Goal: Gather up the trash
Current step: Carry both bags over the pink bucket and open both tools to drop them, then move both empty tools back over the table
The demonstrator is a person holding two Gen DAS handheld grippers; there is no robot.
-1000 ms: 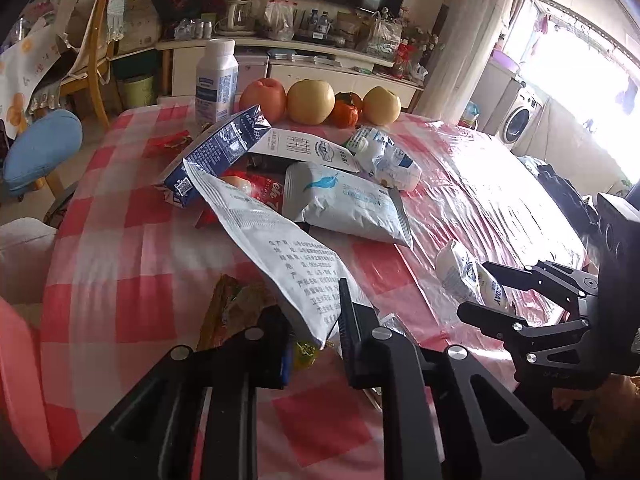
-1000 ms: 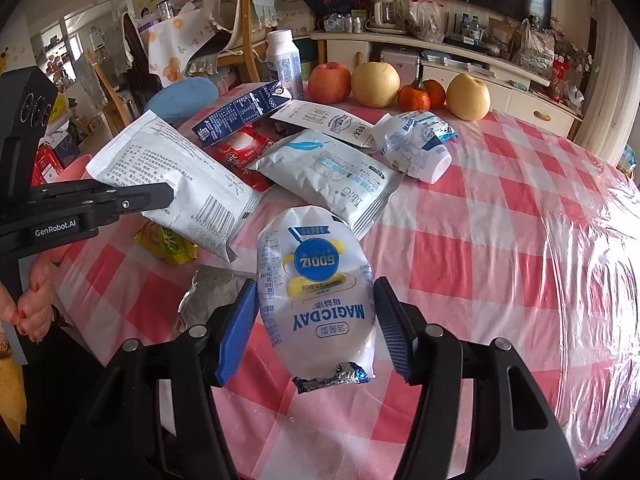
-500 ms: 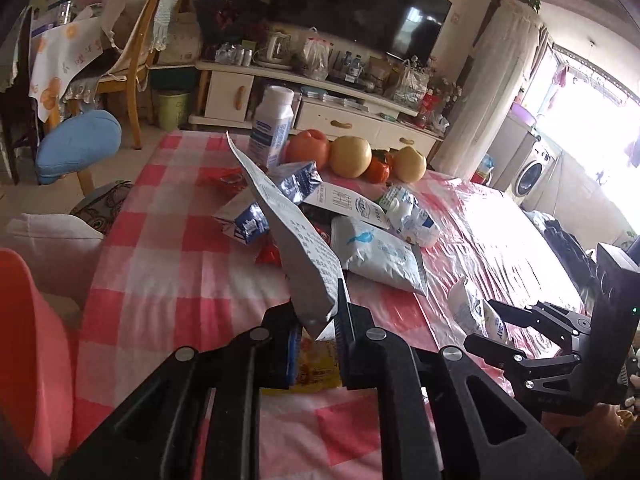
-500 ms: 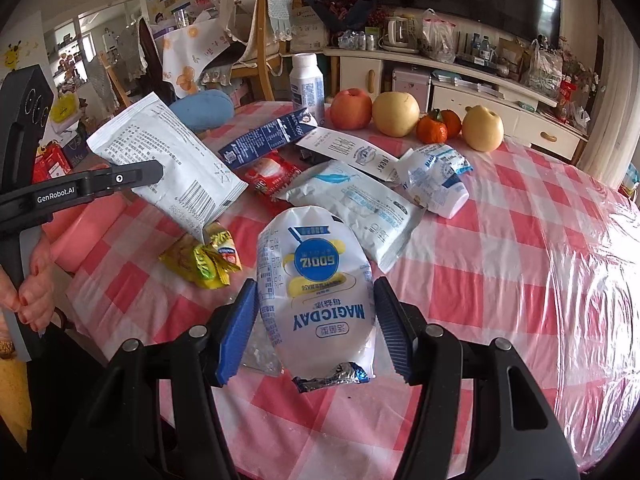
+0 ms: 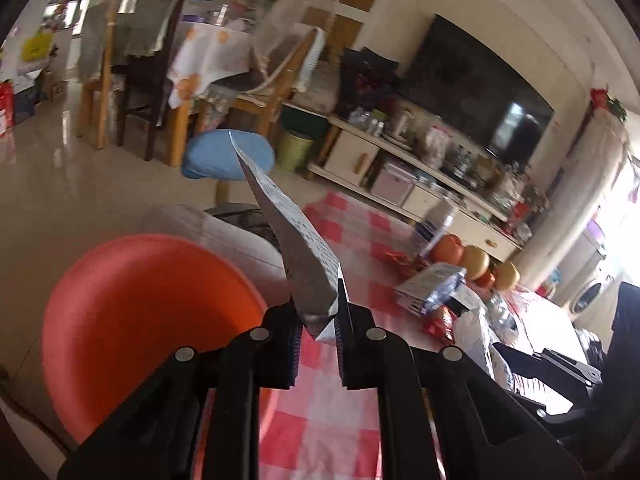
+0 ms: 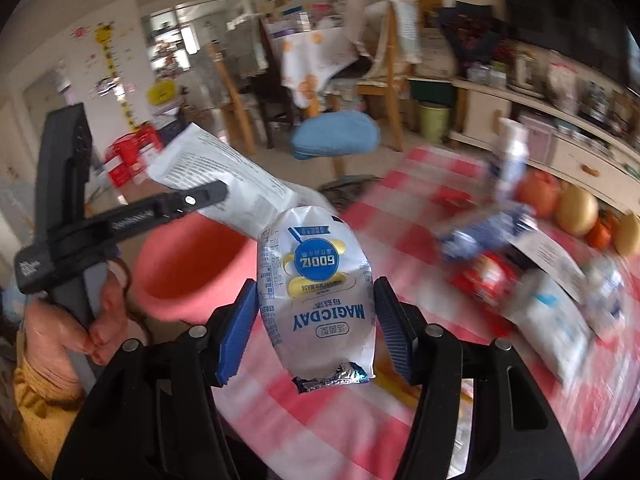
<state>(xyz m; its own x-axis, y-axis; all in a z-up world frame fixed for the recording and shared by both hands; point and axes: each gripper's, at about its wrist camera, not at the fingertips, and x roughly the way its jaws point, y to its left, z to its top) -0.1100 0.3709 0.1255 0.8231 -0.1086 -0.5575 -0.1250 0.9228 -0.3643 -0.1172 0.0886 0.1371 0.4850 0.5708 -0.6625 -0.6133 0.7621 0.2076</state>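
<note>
My left gripper (image 5: pixel 318 330) is shut on a flat white printed wrapper (image 5: pixel 296 248), which stands edge-on above the rim of an orange-red bin (image 5: pixel 140 312). From the right wrist view the same wrapper (image 6: pixel 212 172) hangs over the pink bin (image 6: pixel 188 264), pinched by the left gripper (image 6: pixel 218 192). My right gripper (image 6: pixel 316 320) is shut on a silver and blue "MAGICDAY" pouch (image 6: pixel 316 288), held in the air near the bin's right side. More wrappers lie on the checked table (image 6: pixel 432 208): a blue carton (image 5: pixel 432 288), a red packet (image 6: pixel 486 276) and a white pouch (image 6: pixel 556 316).
A white bottle (image 6: pixel 510 160), apples and pears (image 6: pixel 576 208) stand at the table's far side. A blue stool (image 5: pixel 224 156), wooden chairs (image 6: pixel 240 104) and a green bucket (image 5: pixel 294 148) are on the floor beyond. A hand (image 6: pixel 76 320) holds the left gripper's handle.
Both grippers swung left and lifted off the table toward the bin, each keeping its load. The views now face the bin and floor; the table clutter slid to the right.
</note>
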